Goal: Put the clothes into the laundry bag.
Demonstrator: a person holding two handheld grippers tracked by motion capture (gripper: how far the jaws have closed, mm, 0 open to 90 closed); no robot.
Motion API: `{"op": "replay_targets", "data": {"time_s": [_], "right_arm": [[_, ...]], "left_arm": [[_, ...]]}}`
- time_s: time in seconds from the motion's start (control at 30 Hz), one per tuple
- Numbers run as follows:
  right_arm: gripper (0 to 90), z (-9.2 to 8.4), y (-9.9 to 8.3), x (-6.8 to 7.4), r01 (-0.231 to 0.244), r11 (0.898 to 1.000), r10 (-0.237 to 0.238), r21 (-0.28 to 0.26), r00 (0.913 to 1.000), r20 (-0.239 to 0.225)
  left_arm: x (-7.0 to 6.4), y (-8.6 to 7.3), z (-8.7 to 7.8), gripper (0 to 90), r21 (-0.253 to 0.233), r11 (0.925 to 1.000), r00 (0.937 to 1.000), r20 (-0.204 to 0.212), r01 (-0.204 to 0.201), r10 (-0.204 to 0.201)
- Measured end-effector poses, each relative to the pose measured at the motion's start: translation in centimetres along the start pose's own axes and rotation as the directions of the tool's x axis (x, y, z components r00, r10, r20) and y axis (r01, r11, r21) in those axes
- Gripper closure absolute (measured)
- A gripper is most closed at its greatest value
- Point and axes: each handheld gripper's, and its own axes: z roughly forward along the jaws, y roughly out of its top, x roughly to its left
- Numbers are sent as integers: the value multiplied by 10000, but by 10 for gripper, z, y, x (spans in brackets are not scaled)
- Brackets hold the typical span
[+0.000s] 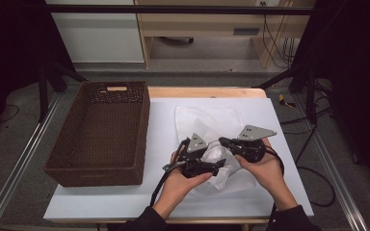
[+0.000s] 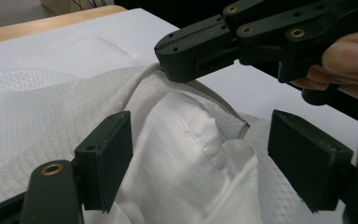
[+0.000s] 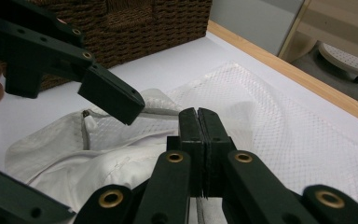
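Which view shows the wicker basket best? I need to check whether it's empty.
The high view: the whole wicker basket lies open from above, left of the white mesh bag, with nothing visible inside. The right gripper view catches just its woven side wall.

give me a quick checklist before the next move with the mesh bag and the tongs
1. Right tongs pinching the zipper edge of the white mesh bag: jaws pressed together on it, ok.
2. Left tongs on cloth: jaws apart around the white garment, not ok yet.
3. Bag mouth held open: ok.
4. Garment fully inside the bag: cannot tell.
5. Wicker basket free to receive the bag: looks empty, ok.
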Motion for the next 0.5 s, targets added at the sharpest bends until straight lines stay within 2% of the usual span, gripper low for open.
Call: {"op": "replay_targets", "data": {"time_s": [0.33, 0.5], "right_arm": [[899, 0, 1, 2, 35, 10000, -35, 6, 10000, -8], [899, -1, 1, 2, 31, 10000, -31, -7, 10000, -4]], "left_arm": [[-3, 1, -17, 293, -236, 9997, 10000, 6, -16, 16], [-6, 2, -25, 397, -210, 9997, 9999, -105, -88, 85]]}}
